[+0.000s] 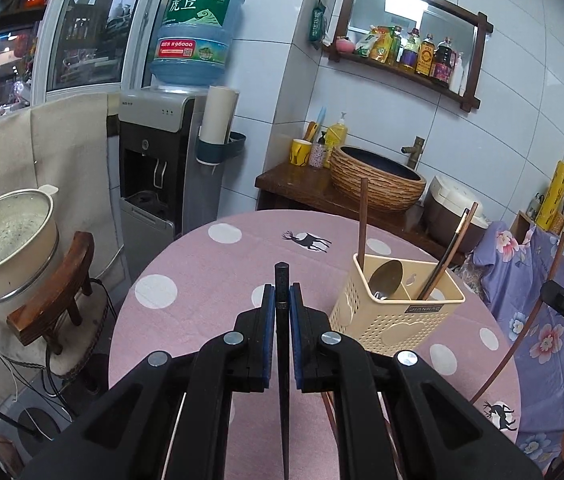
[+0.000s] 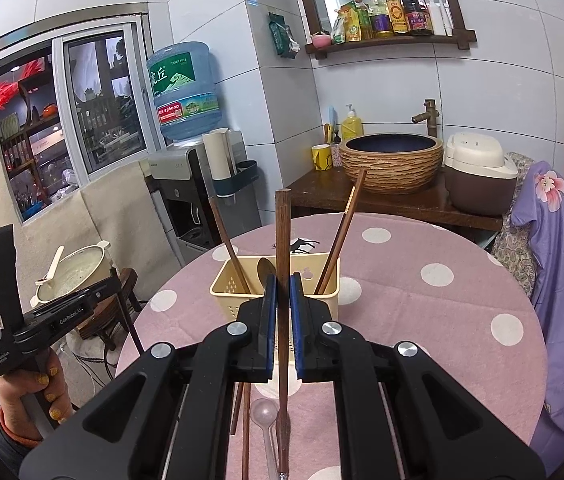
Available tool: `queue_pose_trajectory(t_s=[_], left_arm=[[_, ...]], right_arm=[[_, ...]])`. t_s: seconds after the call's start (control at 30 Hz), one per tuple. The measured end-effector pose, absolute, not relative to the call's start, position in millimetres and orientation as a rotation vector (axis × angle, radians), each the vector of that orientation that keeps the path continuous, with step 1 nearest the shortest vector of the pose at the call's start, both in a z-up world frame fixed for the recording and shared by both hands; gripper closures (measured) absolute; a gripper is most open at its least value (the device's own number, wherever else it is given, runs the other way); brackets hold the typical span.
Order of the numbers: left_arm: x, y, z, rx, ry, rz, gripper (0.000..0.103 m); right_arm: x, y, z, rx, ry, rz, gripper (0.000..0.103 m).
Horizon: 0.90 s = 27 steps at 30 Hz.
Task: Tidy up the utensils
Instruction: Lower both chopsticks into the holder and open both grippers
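A: A round table (image 1: 209, 320) under a pink dotted cloth fills both views, with a cream utensil holder (image 1: 396, 312) standing near its far side. Where do the tools sit around that holder?

B: Left of the holder, the left gripper (image 1: 282, 300) is clamped on a black chopstick (image 1: 282, 276). On the near side of the holder, the right gripper (image 2: 282, 290) is clamped on a brown chopstick (image 2: 283, 236), its top end rising above the holder's rim.

A: What is already inside the holder?

B: A metal spoon (image 1: 386, 278) in the middle, one brown stick in the left compartment and a leaning pair in the right.

A: What could go wrong?

B: Each stick is pinched mid-length, so it may pivot in the pads and strike the holder's rim or divider. Both hands arriving together could also collide, or tip the light holder.

A: What does one view show that the other misses?

B: Only the right view shows the leftovers on the cloth nearer than the holder: a clear plastic spoon (image 2: 264, 416) and more brown chopsticks (image 2: 246, 432). It also shows the hand (image 2: 27, 396) carrying the left gripper.
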State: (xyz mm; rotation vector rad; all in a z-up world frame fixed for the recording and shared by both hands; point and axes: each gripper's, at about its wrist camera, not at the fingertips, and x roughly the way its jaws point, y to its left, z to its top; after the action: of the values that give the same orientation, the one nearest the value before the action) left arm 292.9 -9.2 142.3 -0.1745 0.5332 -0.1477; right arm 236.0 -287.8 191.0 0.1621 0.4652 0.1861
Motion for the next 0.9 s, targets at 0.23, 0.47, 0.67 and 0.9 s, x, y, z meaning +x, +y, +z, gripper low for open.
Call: queue_pose_trajectory(t_s=[0.23, 0.47, 0.67, 0.9], left_arm=[[287.9, -2.0, 148.9, -0.191, 0.518, -0.166, 0.095], [286.6, 1.0, 165.6, -0.2, 0.478, -0.169, 0.095], [293.2, -2.0, 200.8, -0.205, 0.431, -0.197, 0.095], [302.5, -16.1, 264.0, -0.216, 0.35, -0.253, 0.095]], right_arm=[[235.1, -287.9, 193.2, 0.16, 0.46, 0.182, 0.096], [238.7, -289.4, 200.6, 0.168, 0.453, 0.18, 0.096], [251.3, -290.8, 225.6, 0.166, 0.433, 0.175, 0.096], [276.7, -300.8, 277.0, 0.196, 0.371, 0.143, 0.096]])
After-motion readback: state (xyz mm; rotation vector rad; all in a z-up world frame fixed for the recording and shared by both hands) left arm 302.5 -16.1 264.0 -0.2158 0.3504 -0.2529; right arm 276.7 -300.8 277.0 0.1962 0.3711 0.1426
